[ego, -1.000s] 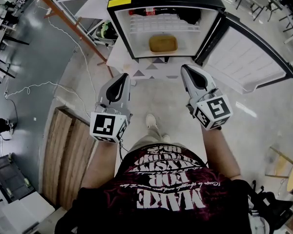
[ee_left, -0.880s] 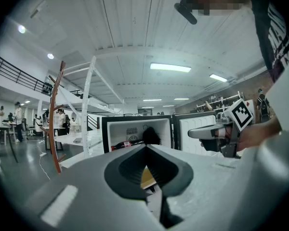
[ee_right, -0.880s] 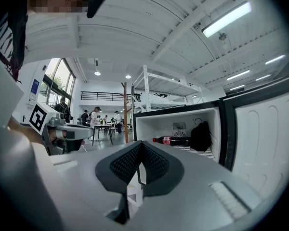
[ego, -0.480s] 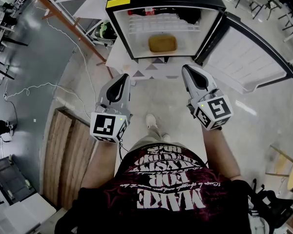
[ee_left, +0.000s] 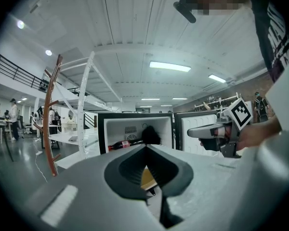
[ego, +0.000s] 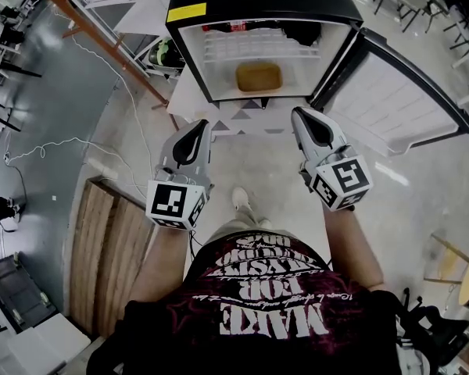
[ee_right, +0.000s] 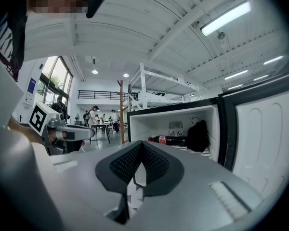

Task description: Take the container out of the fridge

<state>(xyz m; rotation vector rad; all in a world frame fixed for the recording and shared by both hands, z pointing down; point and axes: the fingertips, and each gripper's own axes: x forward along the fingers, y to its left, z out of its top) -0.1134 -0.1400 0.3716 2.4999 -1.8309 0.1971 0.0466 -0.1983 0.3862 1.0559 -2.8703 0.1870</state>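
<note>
The left claw (ego: 197, 125) is pinched shut with nothing in it. The right claw (ego: 301, 114) is shut and empty too. Both point at the open fridge (ego: 258, 2) ahead. The brown container (ego: 259, 76) sits low inside it, ahead between both claws, untouched.

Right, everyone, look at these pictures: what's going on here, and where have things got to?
A person stands facing an open fridge, holding the left gripper and right gripper out in front of it. Both are shut and empty, short of the opening. The tan container sits untouched on the lower level; a cola bottle and a dark bag lie on the shelf above. The door is swung wide to the right.
</note>
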